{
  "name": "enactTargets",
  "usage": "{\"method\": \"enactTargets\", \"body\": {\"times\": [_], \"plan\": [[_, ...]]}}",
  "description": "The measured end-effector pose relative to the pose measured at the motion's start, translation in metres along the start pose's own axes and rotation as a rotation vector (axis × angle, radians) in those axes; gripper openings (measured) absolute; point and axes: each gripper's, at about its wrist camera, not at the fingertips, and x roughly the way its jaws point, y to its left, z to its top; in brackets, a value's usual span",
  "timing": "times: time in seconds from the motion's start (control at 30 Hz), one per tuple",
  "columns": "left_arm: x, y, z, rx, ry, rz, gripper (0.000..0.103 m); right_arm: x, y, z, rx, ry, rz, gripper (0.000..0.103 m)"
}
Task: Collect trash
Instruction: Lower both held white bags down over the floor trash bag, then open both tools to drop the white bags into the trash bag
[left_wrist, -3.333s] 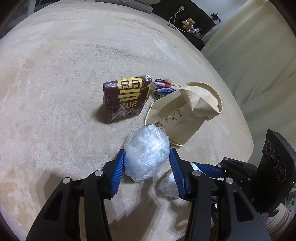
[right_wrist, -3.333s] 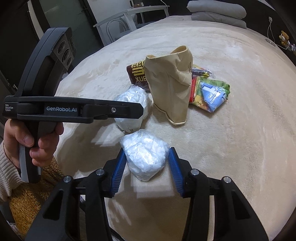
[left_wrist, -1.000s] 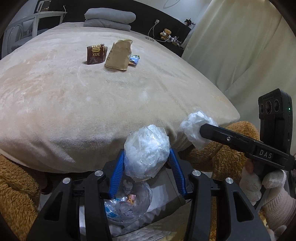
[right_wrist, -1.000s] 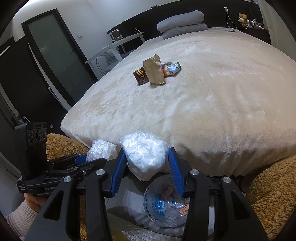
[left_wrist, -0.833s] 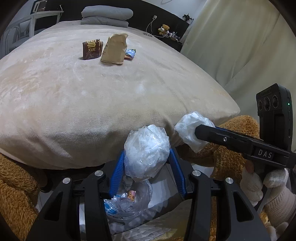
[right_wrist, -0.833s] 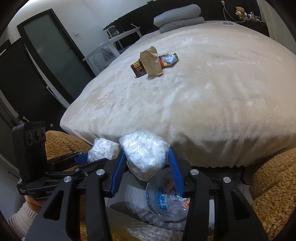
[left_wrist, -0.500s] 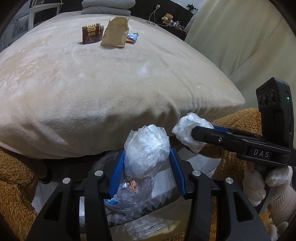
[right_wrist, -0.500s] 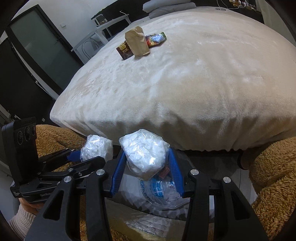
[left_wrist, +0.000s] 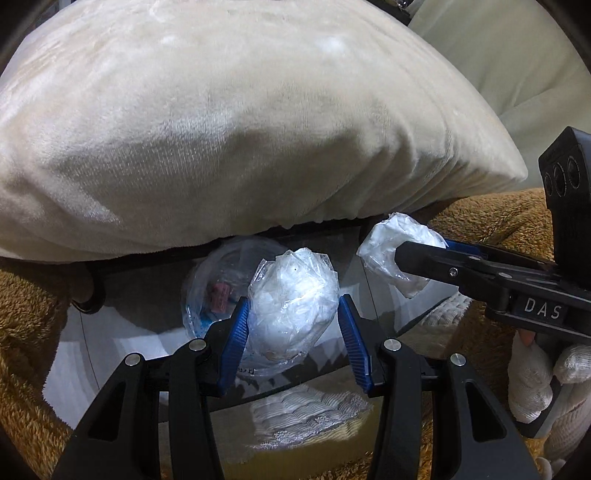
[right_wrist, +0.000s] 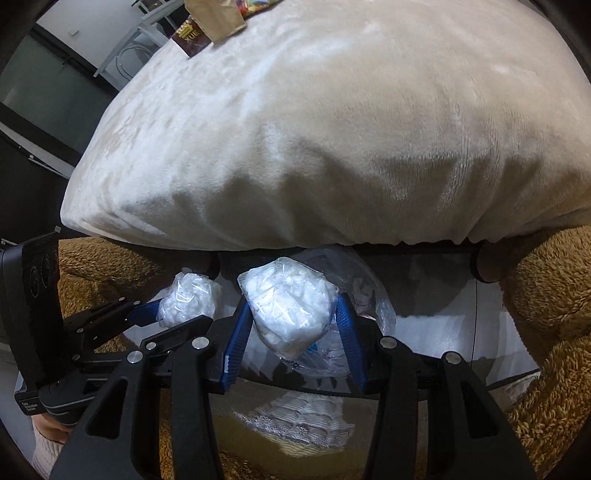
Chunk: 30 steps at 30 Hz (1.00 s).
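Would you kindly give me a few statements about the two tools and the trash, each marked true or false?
1. The left tool grips a crumpled plastic wad. True.
2. The right tool is open and holds nothing. False: it is shut on a white plastic bundle.
3. Both tools hang over a clear-lined bin below the bed edge. True.
4. The brown paper bag lies in the bin. False: it lies on the bed.
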Motion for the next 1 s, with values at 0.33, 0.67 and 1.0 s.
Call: {"method": "enactTargets", "body": {"times": [0.33,0.67,1.0], "plan": [[0.024,0.007,-0.005,-0.025,0.113,0.032,0.047,0.023,-0.012,0.000,0.065,0.111,-0.015,0.047],[0.024,0.006,-0.003,-0.034,0.121,0.048,0.076,0.024,-0.017,0.002,0.106,0.100,-0.024,0.061],[0.016,0.008,-0.001,-0.043,0.087,0.033,0.076,0.024,-0.014,0.002,0.088,0.099,-0.034,0.061]]}}
